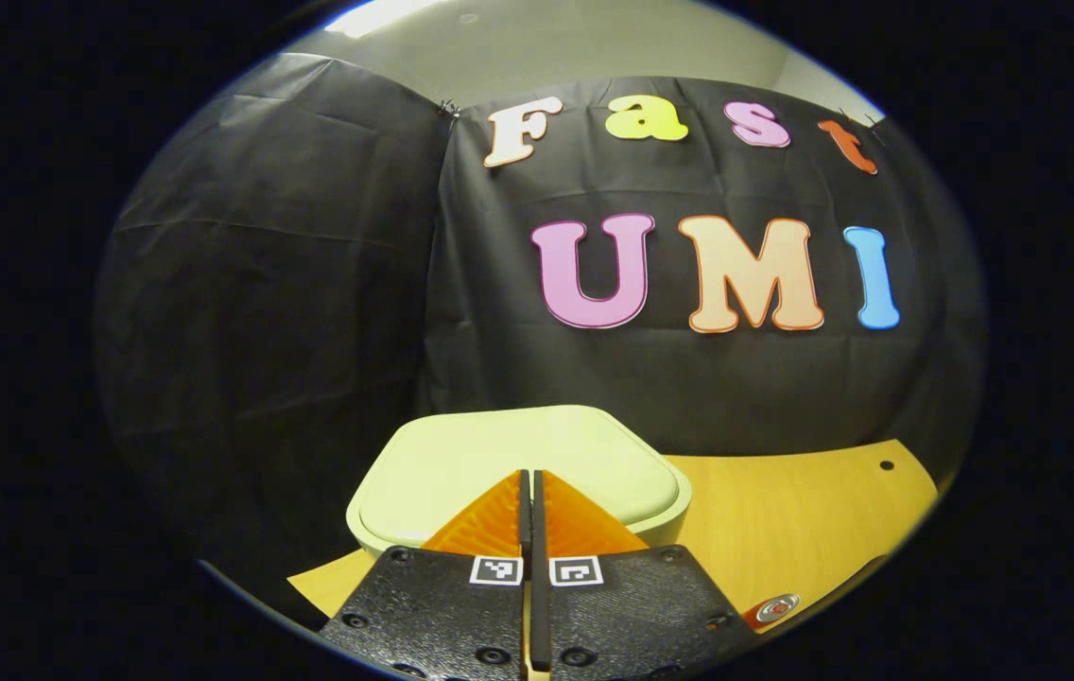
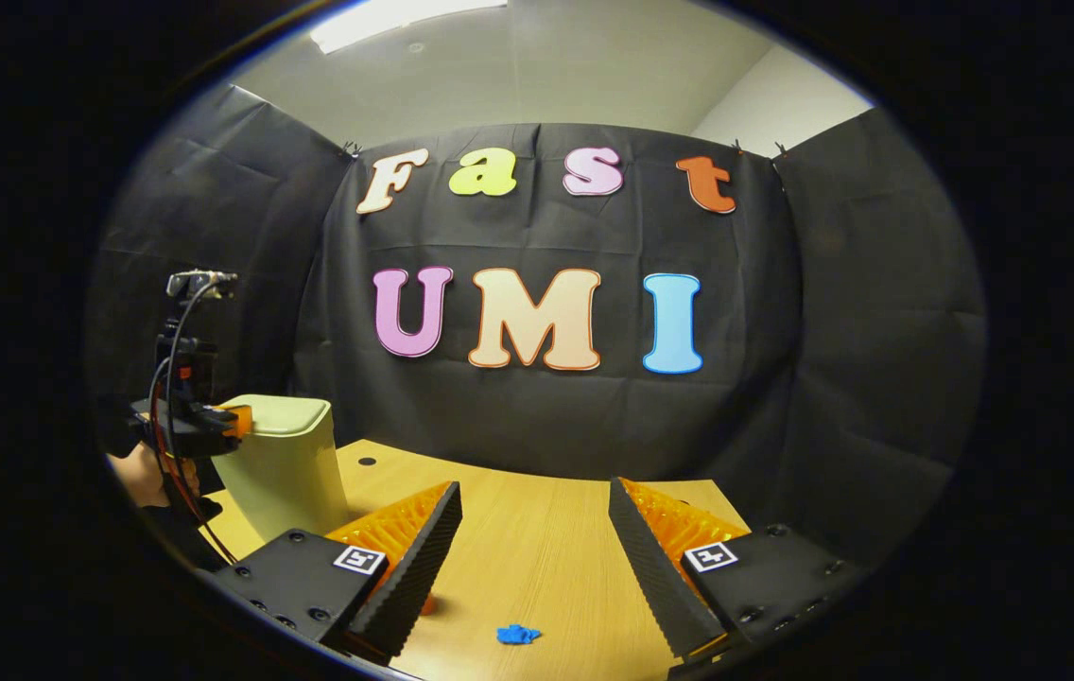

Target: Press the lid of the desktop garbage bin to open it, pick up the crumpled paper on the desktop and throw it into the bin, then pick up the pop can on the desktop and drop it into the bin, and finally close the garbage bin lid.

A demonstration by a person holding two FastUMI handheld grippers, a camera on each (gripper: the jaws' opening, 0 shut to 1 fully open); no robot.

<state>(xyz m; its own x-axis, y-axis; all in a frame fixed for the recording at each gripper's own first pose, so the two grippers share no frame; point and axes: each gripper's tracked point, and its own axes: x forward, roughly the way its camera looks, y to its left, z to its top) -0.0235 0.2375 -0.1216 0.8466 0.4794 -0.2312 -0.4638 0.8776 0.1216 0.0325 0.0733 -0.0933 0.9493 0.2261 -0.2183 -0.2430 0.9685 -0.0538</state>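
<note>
The pale green bin [image 1: 367, 515] stands on the wooden desk, and its lid [image 1: 461, 459] lies flat and closed. My left gripper [image 1: 531, 475] is shut with nothing between its fingers, its tips over the near half of the lid. In the right gripper view, the bin [image 2: 286, 473] stands at the left, and a hand [image 2: 142, 478] holds the left gripper [image 2: 233, 420] at the lid's edge. My right gripper [image 2: 532, 506] is open and empty above the desk. A small blue crumpled paper [image 2: 518, 635] lies on the desk below it. The red pop can's top [image 1: 773, 608] shows at the lower right.
The wooden desk [image 2: 537, 558] runs back to the black cloth wall, with a small dark hole [image 2: 367, 462] near the bin. A cable [image 2: 180, 473] hangs from the left gripper. The desk's right edge [image 1: 915, 511] lies close to the wall.
</note>
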